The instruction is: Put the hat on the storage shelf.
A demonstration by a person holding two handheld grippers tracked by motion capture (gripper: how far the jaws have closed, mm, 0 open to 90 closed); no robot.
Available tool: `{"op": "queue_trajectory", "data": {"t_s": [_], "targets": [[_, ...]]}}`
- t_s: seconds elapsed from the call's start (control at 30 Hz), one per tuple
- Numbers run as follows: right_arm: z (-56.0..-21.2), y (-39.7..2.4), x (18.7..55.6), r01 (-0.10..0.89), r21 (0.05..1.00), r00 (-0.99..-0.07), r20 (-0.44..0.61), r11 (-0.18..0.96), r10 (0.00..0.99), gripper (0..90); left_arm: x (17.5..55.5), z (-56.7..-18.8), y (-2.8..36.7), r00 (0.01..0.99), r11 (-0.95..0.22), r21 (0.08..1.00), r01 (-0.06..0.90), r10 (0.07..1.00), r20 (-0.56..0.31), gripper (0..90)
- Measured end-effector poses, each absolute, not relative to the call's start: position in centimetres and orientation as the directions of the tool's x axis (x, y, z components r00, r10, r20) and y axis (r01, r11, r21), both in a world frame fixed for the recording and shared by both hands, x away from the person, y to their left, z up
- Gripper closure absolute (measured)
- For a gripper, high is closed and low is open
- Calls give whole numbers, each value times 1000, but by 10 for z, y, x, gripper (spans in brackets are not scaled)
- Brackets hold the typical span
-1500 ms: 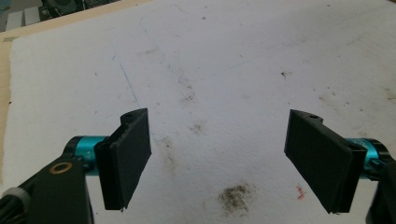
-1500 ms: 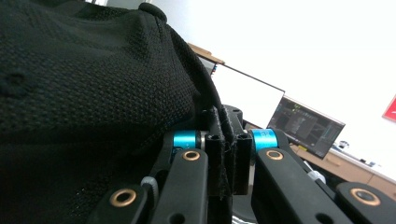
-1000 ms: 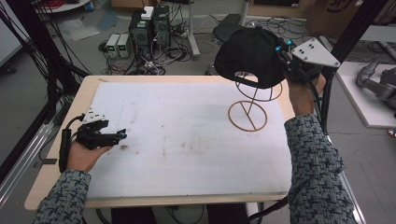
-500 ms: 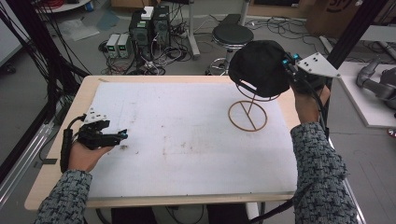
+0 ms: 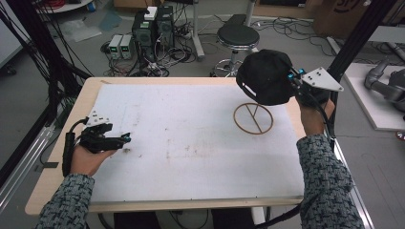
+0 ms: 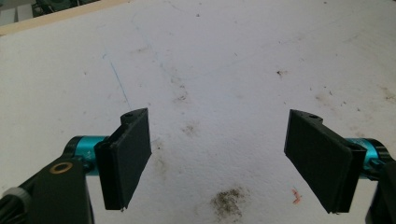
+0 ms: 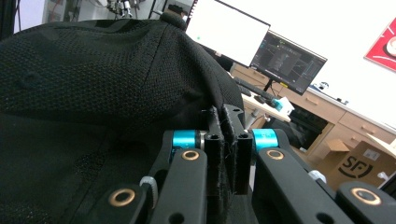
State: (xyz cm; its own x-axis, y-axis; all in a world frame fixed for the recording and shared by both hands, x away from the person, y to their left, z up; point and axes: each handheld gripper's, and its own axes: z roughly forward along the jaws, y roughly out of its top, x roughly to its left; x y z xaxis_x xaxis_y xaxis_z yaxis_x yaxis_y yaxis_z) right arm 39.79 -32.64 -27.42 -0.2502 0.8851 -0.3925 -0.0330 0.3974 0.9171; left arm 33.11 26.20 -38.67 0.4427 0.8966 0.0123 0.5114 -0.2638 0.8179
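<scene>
Right gripper (image 5: 292,81): held up past the table's far right corner; in the right gripper view its jaws are pinched together on the edge of a black cap (image 5: 264,82), fabric sandwiched between the two pads.
Black cap: in the air (clear of the tabletop), hanging from that grip above and just behind a wire ring stand (image 5: 253,118); mesh crown fills the right gripper view (image 7: 93,84).
Wire ring stand: flat circular base with crossing spokes, resting on the white table cover (image 5: 200,143) near the right edge.
Left gripper (image 5: 125,138): low at the table's left side, held in the left hand (image 5: 86,160); jaws spread wide apart, nothing between them but the stained white surface (image 6: 215,93).
</scene>
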Motion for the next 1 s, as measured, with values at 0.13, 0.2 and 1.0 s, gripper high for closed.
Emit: {"op": "queue_trajectory", "data": {"t_s": [0.13, 0.2, 1.0], "targets": [[-274, -328, 395, -34, 913, -251, -401, 406, 881, 884, 331, -387, 262, 443, -261, 819, 511, 896, 10, 231], [-275, -328, 394, -27, 913, -251, -400, 406, 882, 884, 331, -387, 262, 444, -260, 819, 511, 896, 8, 231], [-303, -320, 393, 51, 870, -255, -463, 490, 849, 861, 329, -389, 267, 433, -248, 821, 515, 901, 0, 232]]}}
